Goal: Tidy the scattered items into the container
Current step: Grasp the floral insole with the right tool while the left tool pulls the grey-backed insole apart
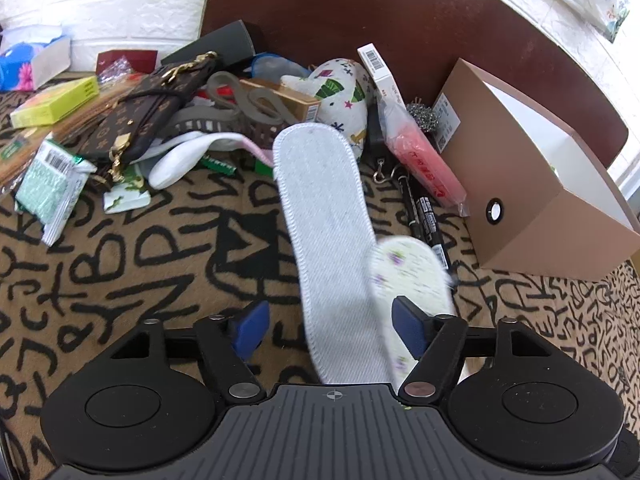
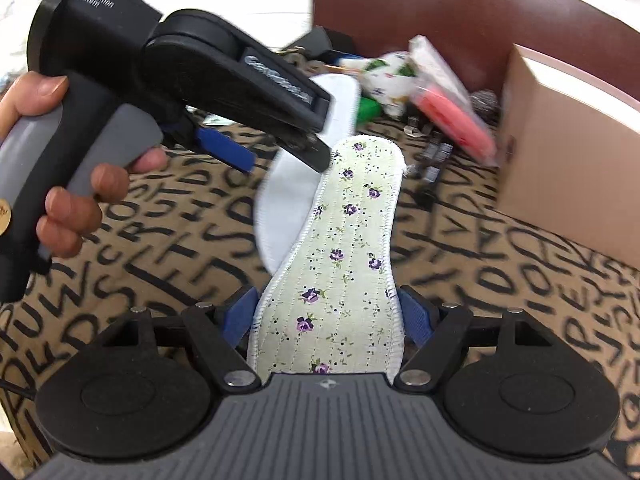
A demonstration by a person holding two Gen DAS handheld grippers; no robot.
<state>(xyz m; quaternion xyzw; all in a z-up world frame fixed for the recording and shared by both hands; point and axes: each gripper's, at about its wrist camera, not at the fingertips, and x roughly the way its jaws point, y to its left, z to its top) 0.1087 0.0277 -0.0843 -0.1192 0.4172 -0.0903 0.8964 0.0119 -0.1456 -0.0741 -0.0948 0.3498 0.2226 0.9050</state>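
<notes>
Two insoles are held up over the patterned cloth. A white insole (image 1: 328,236) runs between my left gripper's (image 1: 326,330) blue pads, which stand wide apart around it. A floral insole (image 2: 340,264) lies between my right gripper's (image 2: 328,314) pads, which press its edges. The floral insole (image 1: 412,276) also shows blurred at the right in the left wrist view. The left gripper (image 2: 224,92) shows in the right wrist view over the white insole (image 2: 288,200). The brown open box (image 1: 536,168) stands at the right and also appears in the right wrist view (image 2: 560,152).
A pile of clutter lies at the back: a patterned purse (image 1: 136,116), a yellow-green box (image 1: 56,102), a green packet (image 1: 48,188), a stuffed toy (image 1: 344,96), a pink packet (image 1: 424,164), black markers (image 1: 428,220). A dark red headboard (image 1: 380,12) stands behind.
</notes>
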